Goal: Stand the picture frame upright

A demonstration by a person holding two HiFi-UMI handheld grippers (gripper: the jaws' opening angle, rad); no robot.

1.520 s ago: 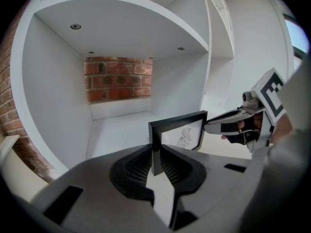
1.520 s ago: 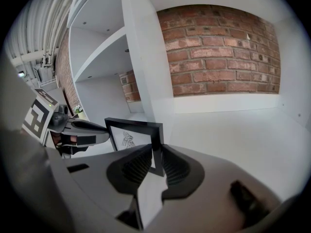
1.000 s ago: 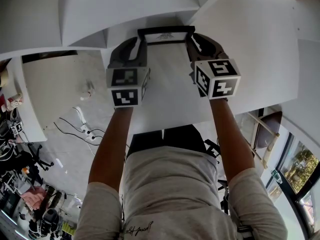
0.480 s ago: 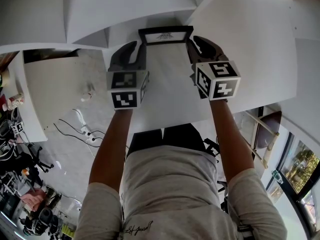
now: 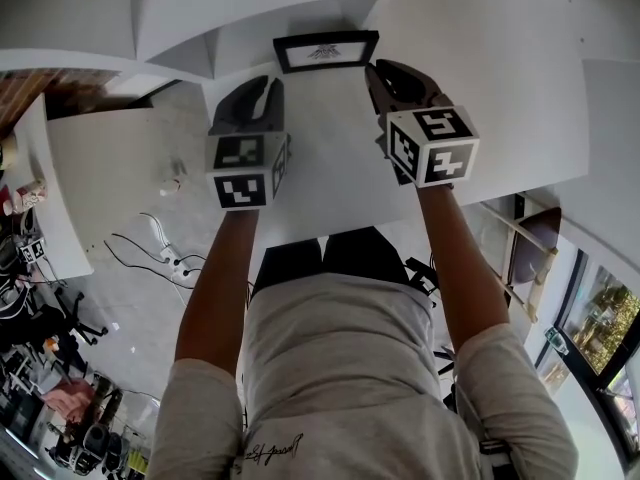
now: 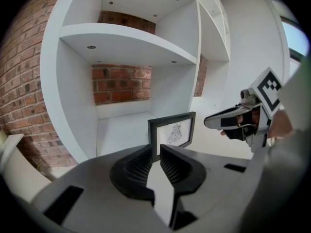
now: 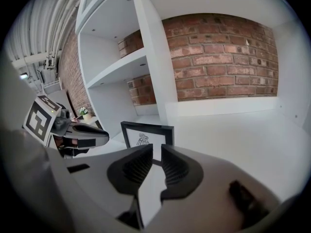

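Note:
A black picture frame [image 5: 326, 51] with a small drawing stands upright on the white shelf surface [image 5: 340, 178], facing me. It also shows in the left gripper view as the frame [image 6: 174, 134] and in the right gripper view as the frame [image 7: 143, 139], a short way beyond both sets of jaws. My left gripper [image 5: 262, 93] hangs just left of it and nearer to me. Its jaws are closing, with a narrow gap and nothing between them. My right gripper [image 5: 385, 76] sits just right of the frame, slightly open and empty. Neither touches the frame.
White shelf compartments with upright partitions [image 6: 73, 110] and a shelf board above [image 6: 126, 42] surround the frame, with a brick wall [image 7: 218, 57] behind. Below the surface's near edge, cables [image 5: 165, 253] lie on the floor at left and a chair [image 5: 535, 253] stands at right.
Both grippers were against the frame's left and right edges; they have drawn back towards me, and the frame now stands free of them.

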